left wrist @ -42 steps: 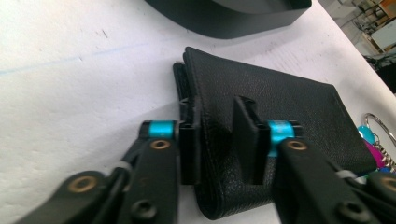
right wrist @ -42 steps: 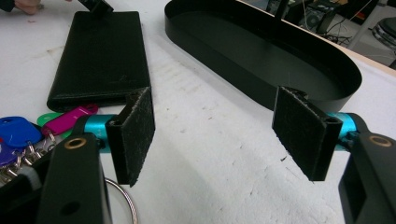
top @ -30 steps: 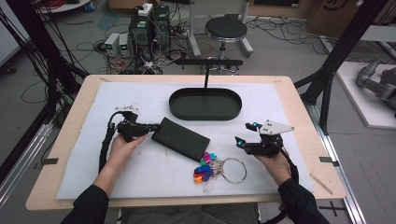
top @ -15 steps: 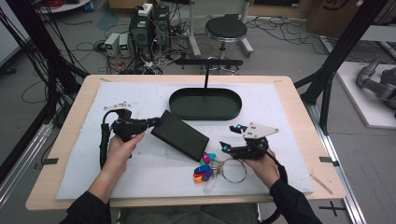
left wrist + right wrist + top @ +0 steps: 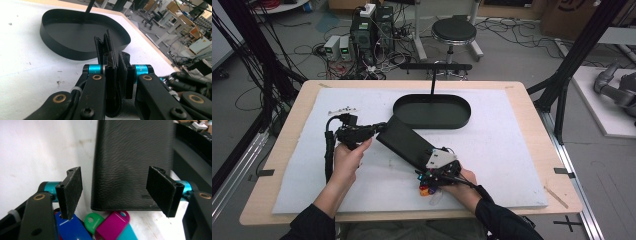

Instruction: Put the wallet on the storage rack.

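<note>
The left gripper point(image 5: 379, 128) is clamping 1 end of a long black grained-leather wallet point(image 5: 408, 143), its 2 pads pressed tight on the wallet's edge, as the left gripper view shows point(image 5: 113, 70). The wallet is lying slantwise near the middle of the white foam mat point(image 5: 512, 145), just in front of the black oval metal tray point(image 5: 432, 111) that is sitting toward the mat's far edge; its gripped end looks to be lifting slightly off the mat.

The right gripper point(image 5: 435, 161) is hovering at the wallet's near end with its jaws standing wide. In the right gripper view point(image 5: 119, 192) the 2 pads are flanking the wallet's short edge point(image 5: 135, 165) without touching it. Under that gripper, toward the mat's near edge, a bunch of coloured plastic key tags point(image 5: 105, 223) is lying just beside the wallet.

The step in hand seems to be taking the wallet by both ends, probably to open it or carry it toward the tray. Next, I would judge, the right gripper needs to be easing forward over the short edge and closing squarely on the leather, keeping clear of the key tags so they are not dragged along.
</note>
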A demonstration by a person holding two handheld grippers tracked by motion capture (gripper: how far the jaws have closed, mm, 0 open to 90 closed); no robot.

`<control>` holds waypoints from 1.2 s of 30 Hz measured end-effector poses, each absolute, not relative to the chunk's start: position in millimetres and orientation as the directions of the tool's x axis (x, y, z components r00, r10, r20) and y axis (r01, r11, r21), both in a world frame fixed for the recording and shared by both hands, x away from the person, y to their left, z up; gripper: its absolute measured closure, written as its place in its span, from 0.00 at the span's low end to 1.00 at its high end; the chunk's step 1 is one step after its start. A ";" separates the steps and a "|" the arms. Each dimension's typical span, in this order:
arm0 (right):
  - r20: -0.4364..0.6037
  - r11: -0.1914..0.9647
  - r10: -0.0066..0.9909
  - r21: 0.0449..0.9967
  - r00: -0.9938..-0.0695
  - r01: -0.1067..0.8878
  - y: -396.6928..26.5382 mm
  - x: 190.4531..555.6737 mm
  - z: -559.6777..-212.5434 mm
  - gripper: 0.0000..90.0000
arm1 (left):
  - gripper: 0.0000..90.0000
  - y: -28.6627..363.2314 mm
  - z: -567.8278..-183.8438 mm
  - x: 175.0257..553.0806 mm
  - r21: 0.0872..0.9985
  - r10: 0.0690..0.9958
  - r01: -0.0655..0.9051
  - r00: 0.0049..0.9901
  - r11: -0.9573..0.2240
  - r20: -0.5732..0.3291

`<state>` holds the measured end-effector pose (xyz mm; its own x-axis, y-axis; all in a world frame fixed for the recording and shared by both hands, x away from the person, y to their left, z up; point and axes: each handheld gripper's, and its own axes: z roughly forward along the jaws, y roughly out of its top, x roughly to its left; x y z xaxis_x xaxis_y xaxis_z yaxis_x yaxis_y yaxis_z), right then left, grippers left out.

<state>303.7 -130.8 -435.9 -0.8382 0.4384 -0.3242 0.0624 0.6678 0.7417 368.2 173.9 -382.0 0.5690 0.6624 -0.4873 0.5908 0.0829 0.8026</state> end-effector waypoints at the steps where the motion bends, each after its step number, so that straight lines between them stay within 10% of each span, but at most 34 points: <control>1: -0.341 0.684 0.436 0.727 -0.833 0.060 -127.1 303.3 -438.3 0.33 | 0.94 174.1 -382.0 368.3 0.799 0.664 0.595 0.565 0.084 -0.490; 15: -0.388 0.742 0.400 0.669 -0.830 0.045 -129.3 305.4 -437.8 0.88 | 0.93 183.1 -393.5 369.6 0.776 0.673 0.622 0.530 0.104 -0.515; 27: -0.262 0.649 0.406 0.758 -0.875 0.074 -162.4 326.9 -404.7 0.92 | 0.73 199.2 -386.2 363.5 0.870 0.651 0.478 0.625 0.117 -0.431; 36: -0.163 0.604 0.365 0.790 -0.917 0.100 -183.2 342.2 -389.5 0.92 | 0.51 203.3 -379.3 352.0 0.981 0.581 0.190 0.803 -0.041 -0.131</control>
